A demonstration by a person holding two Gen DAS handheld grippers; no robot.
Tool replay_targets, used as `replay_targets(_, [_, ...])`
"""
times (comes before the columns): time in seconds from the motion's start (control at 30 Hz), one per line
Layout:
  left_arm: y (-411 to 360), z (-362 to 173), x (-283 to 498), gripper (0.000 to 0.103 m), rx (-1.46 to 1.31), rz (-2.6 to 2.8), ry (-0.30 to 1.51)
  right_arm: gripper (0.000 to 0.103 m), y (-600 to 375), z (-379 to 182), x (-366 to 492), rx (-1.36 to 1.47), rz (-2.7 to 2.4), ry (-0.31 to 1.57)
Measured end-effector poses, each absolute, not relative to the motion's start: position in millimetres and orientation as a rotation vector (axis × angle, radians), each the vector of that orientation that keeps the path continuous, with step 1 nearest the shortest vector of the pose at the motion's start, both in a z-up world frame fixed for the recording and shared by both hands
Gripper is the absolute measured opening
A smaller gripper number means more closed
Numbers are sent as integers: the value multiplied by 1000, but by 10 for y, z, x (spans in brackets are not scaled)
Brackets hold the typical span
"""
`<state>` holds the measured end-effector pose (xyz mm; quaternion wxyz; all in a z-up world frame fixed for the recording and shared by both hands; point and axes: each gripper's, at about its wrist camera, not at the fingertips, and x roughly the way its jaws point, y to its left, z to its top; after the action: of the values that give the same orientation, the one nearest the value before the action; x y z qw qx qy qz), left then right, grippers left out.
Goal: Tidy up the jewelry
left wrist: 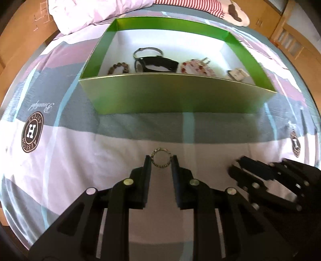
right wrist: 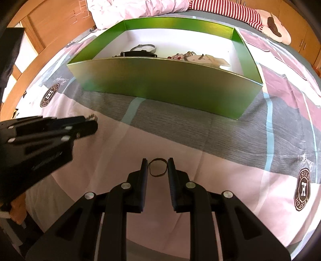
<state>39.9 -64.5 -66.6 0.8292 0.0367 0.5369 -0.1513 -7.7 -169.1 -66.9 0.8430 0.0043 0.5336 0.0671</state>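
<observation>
My left gripper (left wrist: 161, 159) is shut on a silver beaded ring bracelet (left wrist: 161, 148), held over the bedsheet in front of the green box (left wrist: 176, 92). My right gripper (right wrist: 157, 167) is shut on a thin dark bangle (right wrist: 158, 160), also short of the green box (right wrist: 160, 80). Inside the box lie a brown bead bracelet (left wrist: 118, 67), a black watch (left wrist: 158, 64), a thin grey bangle (left wrist: 147, 52), a red and pink bead piece (left wrist: 197, 67) and a small card (left wrist: 238, 74). The right gripper shows at lower right in the left wrist view (left wrist: 236, 162); the left gripper shows at left in the right wrist view (right wrist: 92, 124).
The box stands on a bed with a patchwork sheet (left wrist: 70, 152) printed with round logos (left wrist: 32, 133). A pink duvet (left wrist: 88, 12) and a striped plush toy (right wrist: 240, 14) lie behind the box. Wooden furniture (right wrist: 56, 22) surrounds the bed.
</observation>
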Motion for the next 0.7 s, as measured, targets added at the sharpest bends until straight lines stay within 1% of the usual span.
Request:
replay_targets(0.2, [-262, -435, 482, 20, -101, -369, 1159, 20, -1732, -623, -90, 44, 146, 1120])
replay_targets(0.37, [-29, -338, 508, 20, -190, -368, 1166, 20, -1746, -569, -108, 72, 160, 1107])
replay_targets(0.7, [-180, -485, 491, 20, -145, -388, 1210, 20, -1735, -484, -165, 75, 173, 1067])
